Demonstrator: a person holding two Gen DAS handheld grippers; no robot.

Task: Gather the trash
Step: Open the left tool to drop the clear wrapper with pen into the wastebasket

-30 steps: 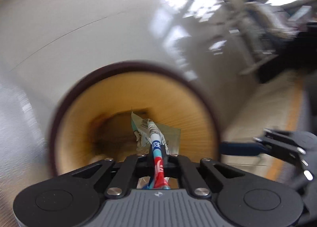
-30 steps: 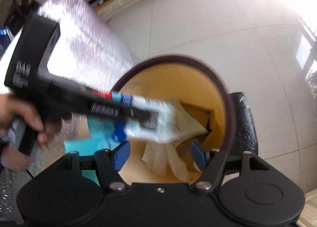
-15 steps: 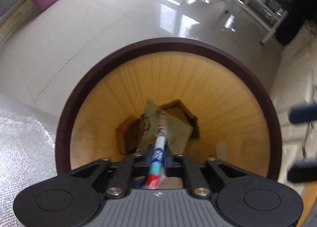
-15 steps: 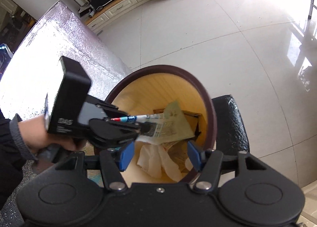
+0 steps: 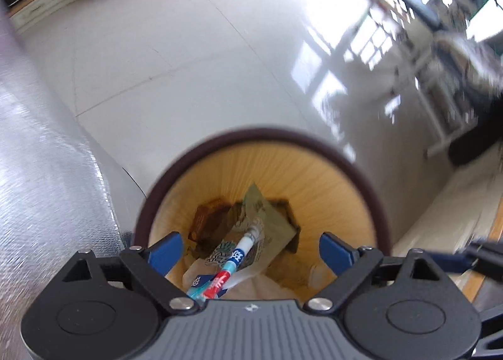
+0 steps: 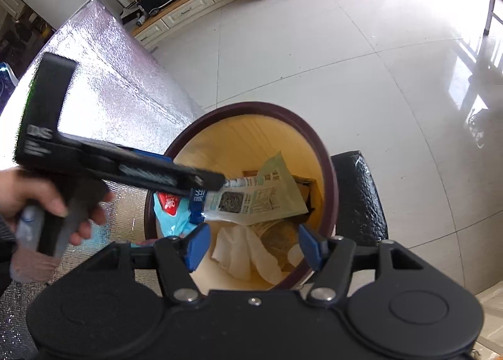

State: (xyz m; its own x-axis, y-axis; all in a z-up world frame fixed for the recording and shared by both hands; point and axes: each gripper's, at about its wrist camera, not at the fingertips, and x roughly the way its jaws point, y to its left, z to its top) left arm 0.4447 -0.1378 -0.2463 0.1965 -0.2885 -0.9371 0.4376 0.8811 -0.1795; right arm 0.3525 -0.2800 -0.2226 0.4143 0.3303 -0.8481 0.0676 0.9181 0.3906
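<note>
My left tool [image 5: 250, 248]: jaws opening, blue pads now wide apart over the bin, where a moment ago they were clamped shut on the tube. Toothpaste tube [image 5: 231, 265]: red, white and blue, no longer pinched; it lies loose between the spread pads, touching neither, nozzle end aimed down into the bin, tail end hidden under the tool body. Whether it is falling or resting on the litter below, I cannot tell. Green printed pouch [image 5: 267, 228]: beneath the tube, inside the bin. Bin [image 5: 374, 199]: round, dark rim, yellow ribbed wall, standing on the floor beside the silver-covered table [image 6: 103, 99]; white tissue [image 6: 248, 253] and brown scraps lie at the bottom. My right tool [image 6: 253, 245]: part open, nothing between its pads, held above the bin's near rim. Reading: the tube is released, so this piece counts as collected.
</note>
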